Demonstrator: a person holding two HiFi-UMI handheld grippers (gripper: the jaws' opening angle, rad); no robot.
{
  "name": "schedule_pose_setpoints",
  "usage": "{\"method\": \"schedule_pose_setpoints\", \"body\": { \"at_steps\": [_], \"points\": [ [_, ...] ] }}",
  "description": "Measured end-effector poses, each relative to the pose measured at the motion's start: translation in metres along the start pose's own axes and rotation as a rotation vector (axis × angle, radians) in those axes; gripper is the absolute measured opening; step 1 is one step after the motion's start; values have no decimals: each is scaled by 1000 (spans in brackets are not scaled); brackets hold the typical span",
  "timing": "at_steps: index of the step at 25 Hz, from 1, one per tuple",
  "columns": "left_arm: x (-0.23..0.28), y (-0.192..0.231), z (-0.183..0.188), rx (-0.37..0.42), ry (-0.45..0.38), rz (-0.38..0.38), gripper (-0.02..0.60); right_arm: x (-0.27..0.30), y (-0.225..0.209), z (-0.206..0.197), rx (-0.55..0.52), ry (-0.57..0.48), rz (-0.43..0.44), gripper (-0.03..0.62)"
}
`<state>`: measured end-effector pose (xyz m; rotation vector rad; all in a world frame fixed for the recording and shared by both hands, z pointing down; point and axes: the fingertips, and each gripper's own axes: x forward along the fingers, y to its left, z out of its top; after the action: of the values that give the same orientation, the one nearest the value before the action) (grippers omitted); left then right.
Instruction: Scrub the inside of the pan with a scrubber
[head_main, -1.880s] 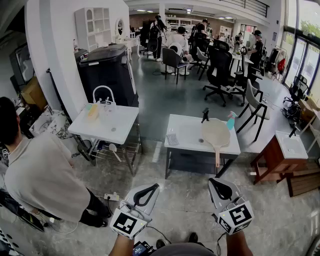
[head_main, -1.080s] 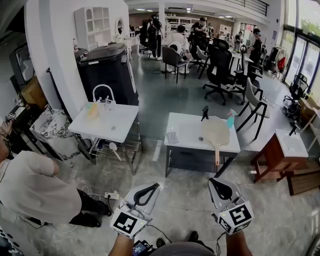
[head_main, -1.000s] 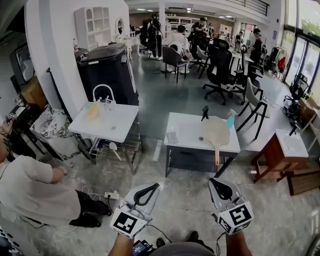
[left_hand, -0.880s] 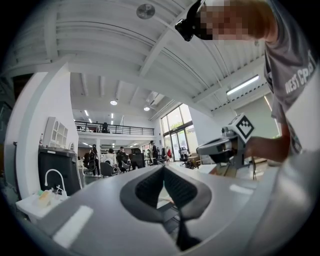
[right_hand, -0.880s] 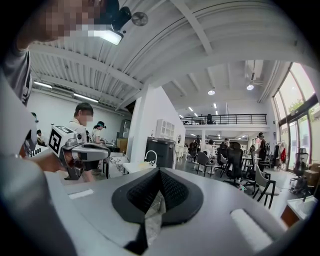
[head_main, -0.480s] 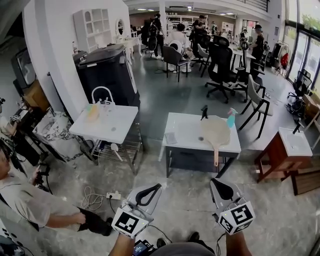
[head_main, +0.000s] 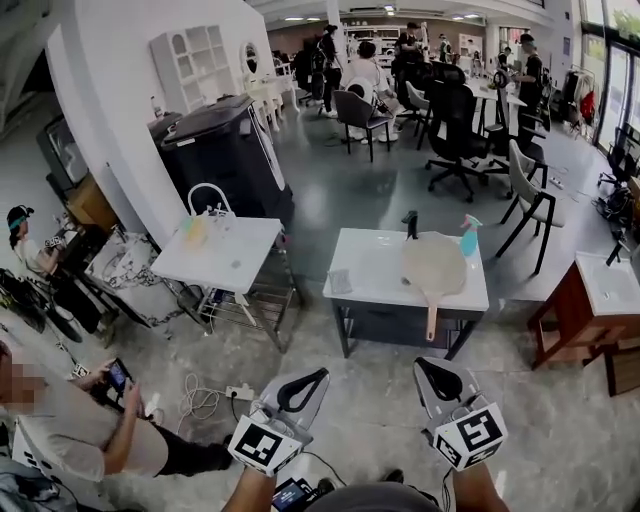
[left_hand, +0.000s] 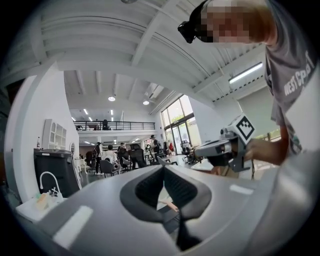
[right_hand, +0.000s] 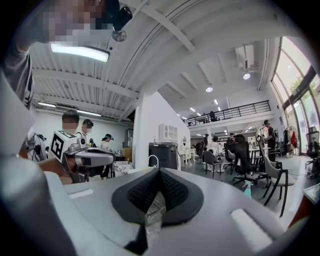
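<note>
A pale round pan (head_main: 433, 264) lies on a white table (head_main: 372, 260) ahead of me, its long handle (head_main: 431, 322) pointing toward me. A small grey pad (head_main: 339, 281), perhaps the scrubber, rests at the table's left side. Both grippers are held low, well short of the table and touching nothing. My left gripper (head_main: 305, 385) is shut and empty, its pads meeting at the tip (left_hand: 163, 167). My right gripper (head_main: 437, 378) is likewise shut with nothing in it (right_hand: 159, 171). Each gripper view shows the other gripper beside it.
A blue spray bottle (head_main: 469, 238) and a black fixture (head_main: 409, 224) stand at the table's far edge. A white sink stand (head_main: 228, 258) and dark bin (head_main: 222, 145) are left, a wooden side table (head_main: 585, 305) right. A person (head_main: 70, 440) crouches lower left by a power strip (head_main: 240, 392).
I and both grippers have moved nearer the table, which now looks larger. The person at lower left has sunk into a crouch. Both grippers stay shut.
</note>
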<state>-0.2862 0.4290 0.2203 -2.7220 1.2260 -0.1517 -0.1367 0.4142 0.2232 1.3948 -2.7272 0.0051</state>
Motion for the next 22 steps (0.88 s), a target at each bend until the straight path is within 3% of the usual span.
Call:
{"method": "schedule_pose_setpoints", "body": {
  "at_steps": [8, 14, 22],
  "points": [
    [63, -46, 10, 23, 64, 17, 2, -22, -69, -3, 36, -25, 43, 2],
    [94, -71, 17, 12, 66, 7, 2, -30, -100, -9, 57, -31, 68, 2],
    [129, -55, 6, 2, 73, -5, 2, -13, -130, -20, 74, -23, 42, 2]
  ]
}}
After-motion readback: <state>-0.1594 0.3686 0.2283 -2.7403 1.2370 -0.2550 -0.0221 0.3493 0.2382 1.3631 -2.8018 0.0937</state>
